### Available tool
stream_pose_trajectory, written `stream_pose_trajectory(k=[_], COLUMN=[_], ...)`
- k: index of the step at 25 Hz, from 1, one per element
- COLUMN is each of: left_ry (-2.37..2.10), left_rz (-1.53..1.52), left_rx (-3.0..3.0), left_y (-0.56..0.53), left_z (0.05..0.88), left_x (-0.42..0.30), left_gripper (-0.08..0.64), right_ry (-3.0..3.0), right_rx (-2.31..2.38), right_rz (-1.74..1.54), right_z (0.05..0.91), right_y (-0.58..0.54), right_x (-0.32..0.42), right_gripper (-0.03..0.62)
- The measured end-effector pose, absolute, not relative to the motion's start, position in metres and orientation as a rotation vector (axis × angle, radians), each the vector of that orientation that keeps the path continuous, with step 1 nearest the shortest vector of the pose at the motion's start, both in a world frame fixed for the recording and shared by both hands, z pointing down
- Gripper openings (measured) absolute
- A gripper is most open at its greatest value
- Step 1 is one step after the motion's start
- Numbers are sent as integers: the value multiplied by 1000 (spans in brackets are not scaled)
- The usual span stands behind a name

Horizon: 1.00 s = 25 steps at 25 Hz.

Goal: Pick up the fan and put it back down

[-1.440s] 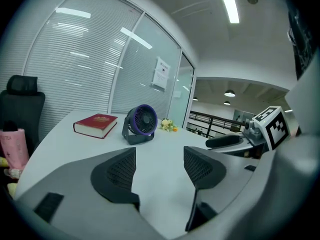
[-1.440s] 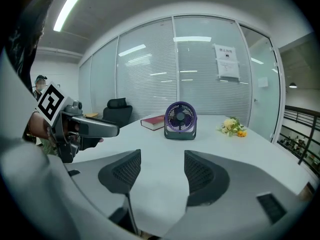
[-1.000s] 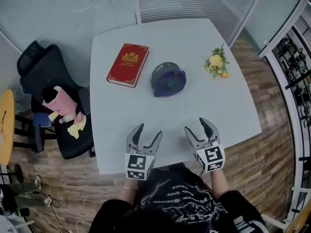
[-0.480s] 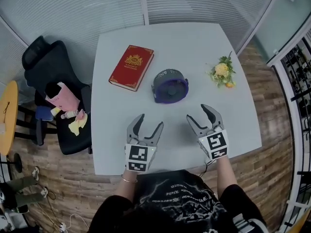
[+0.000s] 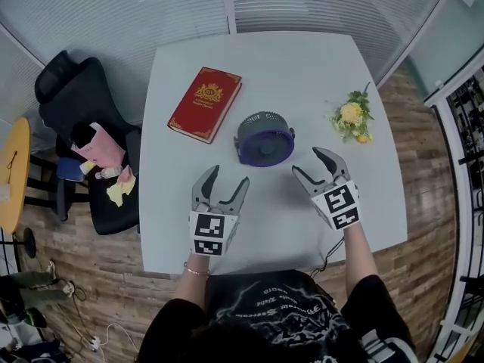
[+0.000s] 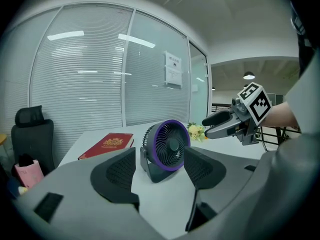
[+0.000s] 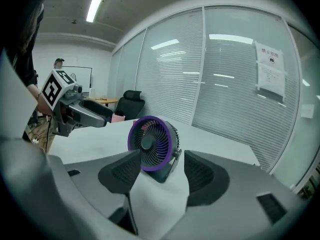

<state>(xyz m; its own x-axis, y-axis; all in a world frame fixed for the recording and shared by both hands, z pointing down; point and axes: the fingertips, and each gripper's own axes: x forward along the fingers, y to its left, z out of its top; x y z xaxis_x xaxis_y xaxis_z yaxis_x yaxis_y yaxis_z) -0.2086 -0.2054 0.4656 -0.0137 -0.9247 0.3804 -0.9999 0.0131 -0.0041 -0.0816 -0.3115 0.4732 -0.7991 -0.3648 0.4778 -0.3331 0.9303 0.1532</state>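
Fan (image 5: 263, 138) stands upright on its base near the middle of the table (image 5: 302, 66). Its purple-ringed grille faces us and the near edge, so its blowing axis runs from the far side to the near side. We hold the left gripper (image 5: 227, 178) and right gripper (image 5: 308, 161) just short of it, 1 on each side. Both have jaws spread wide, empty and apart from the fan.

Bright, even office light from ceiling tubes (image 7: 98, 1); soft shadows, glare on glass wall (image 6: 80, 74). Fisheye warp w/ dark corners; mostly sharp.
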Motion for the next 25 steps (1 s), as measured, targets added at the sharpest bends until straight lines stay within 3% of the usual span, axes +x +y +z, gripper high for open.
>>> stream_pose_trajectory(k=[14, 25], left_ry=[-1936, -1898], left_rz=[581, 541], left_rx=[1801, 1729], left_y=[-246, -271], left_z=[546, 589], left_x=[-236, -244], left_gripper=[318, 318], right_ry=[-2414, -2434], right_rx=[357, 327], right_rz=[-53, 11], right_z=[557, 593], right_y=[-361, -380], right_x=[-94, -118], right_gripper=[278, 278])
